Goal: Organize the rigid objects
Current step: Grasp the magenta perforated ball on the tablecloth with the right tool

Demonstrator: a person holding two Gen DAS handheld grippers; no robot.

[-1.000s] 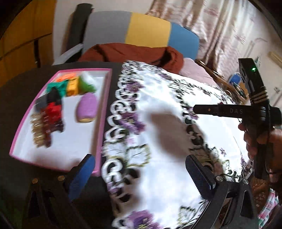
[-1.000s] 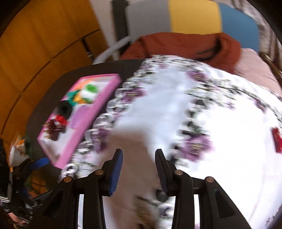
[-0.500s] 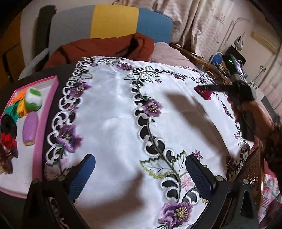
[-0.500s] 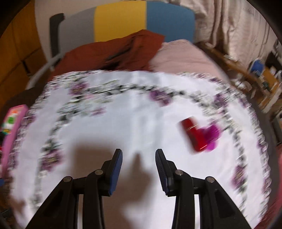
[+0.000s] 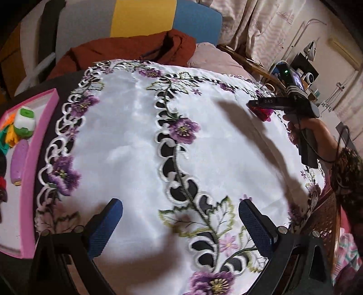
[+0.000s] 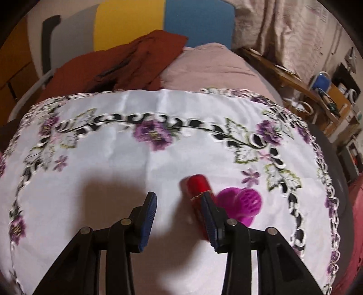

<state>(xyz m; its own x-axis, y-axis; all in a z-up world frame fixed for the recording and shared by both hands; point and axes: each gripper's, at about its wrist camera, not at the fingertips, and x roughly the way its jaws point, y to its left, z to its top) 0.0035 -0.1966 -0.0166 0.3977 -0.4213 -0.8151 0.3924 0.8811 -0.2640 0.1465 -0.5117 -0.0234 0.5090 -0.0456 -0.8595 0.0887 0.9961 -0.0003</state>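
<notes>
A red cylinder [image 6: 197, 184] lies on the white embroidered cloth [image 6: 113, 158] beside a magenta heart-shaped piece [image 6: 244, 203]. My right gripper [image 6: 179, 202] is open and low over the cloth; its right finger [image 6: 209, 215] partly covers the red cylinder, which lies mostly outside the gap. In the left wrist view the right gripper [image 5: 256, 104] hovers over the red and magenta items [image 5: 264, 113] at the far right. My left gripper [image 5: 181, 217] is open and empty above the cloth's near side. A pink tray [image 5: 44, 127] at the left holds a purple oval [image 5: 19, 158], a green-and-white piece [image 5: 25, 122] and other small items.
A rust-coloured garment [image 5: 127, 52] and a pink cushion [image 6: 204, 68] lie beyond the cloth's far edge, before a grey, yellow and blue chair back [image 5: 140, 18]. A wooden shelf with clutter [image 6: 322, 95] stands at the right.
My right gripper has swung from the tray side across the cloth and closed in on the red cylinder and magenta heart. My left gripper has turned right, so the tray slid to the left edge.
</notes>
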